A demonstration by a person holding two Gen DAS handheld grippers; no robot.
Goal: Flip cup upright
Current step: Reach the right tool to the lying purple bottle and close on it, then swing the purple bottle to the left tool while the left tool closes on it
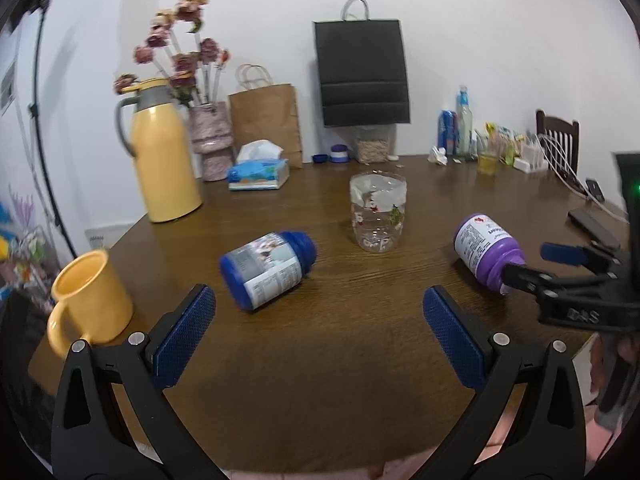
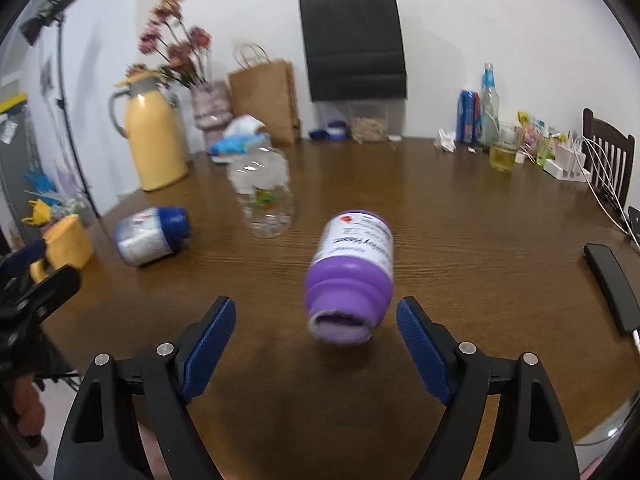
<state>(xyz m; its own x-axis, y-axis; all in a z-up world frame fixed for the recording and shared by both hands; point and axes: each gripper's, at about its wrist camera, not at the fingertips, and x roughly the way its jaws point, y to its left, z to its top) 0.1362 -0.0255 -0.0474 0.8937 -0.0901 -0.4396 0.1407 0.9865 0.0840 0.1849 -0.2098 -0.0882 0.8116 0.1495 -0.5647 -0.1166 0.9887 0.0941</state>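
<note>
- While both grippers are hovering over the wooden table (image 1: 320, 360), the clear cup (image 1: 378, 212) is standing mouth-down near the table's middle, its flat base uppermost, white and festive red-and-green prints wrapping its see-through wall.
- In the right wrist view the same cup (image 2: 264, 196) is showing blurred, sitting left of centre and beyond the purple bottle (image 2: 352, 276).
- The left gripper (image 1: 320, 312) is holding its blue-padded fingers (image 1: 188, 328) wide apart over bare wood, gripping nothing, with the cup well ahead of it.
- The right gripper (image 2: 316, 340) is also standing spread, its pads (image 2: 420, 352) flanking the cap end of the purple bottle without touching it; from the left wrist view that gripper (image 1: 532, 264) is appearing just beside the purple bottle (image 1: 488, 252).
- A blue bottle (image 1: 268, 268) is lying on its side to the cup's left, apart from it, leaving open wood in front of the cup between the two bottles.
- A yellow mug (image 1: 88, 296) is sitting upright near the table's left edge, where the rim is curving round.
- A yellow thermos jug (image 1: 164, 156), a vase of dried flowers (image 1: 212, 140), a tissue box (image 1: 260, 172), a brown paper bag (image 1: 266, 120) and a black paper bag (image 1: 362, 72) are lining the far side against a white wall.
- Bottles, a glass of yellow liquid (image 2: 502, 156), chargers with white cables and a dark wooden chair (image 2: 612, 152) are crowding the far right corner.
</note>
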